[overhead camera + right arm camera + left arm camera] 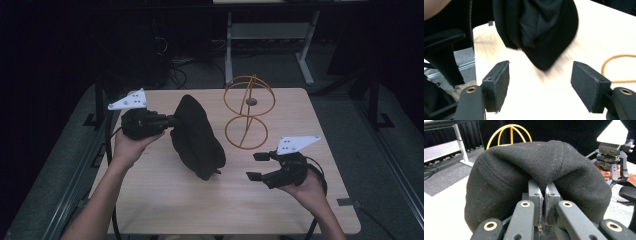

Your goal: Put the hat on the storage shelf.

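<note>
Black cap (197, 136) hangs pinched in my left gripper (170, 121), its long axis slanting toward my right gripper (256, 166), which waits wide apart, nearest its low end.

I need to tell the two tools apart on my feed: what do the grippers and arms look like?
Both the left gripper and the right gripper are black, each topped by a pale three-cornered plate with small dots, and have flat dark pads and brass-ringed pivots. Black cables trail away. The forearms are bare, with no sleeves.
</note>
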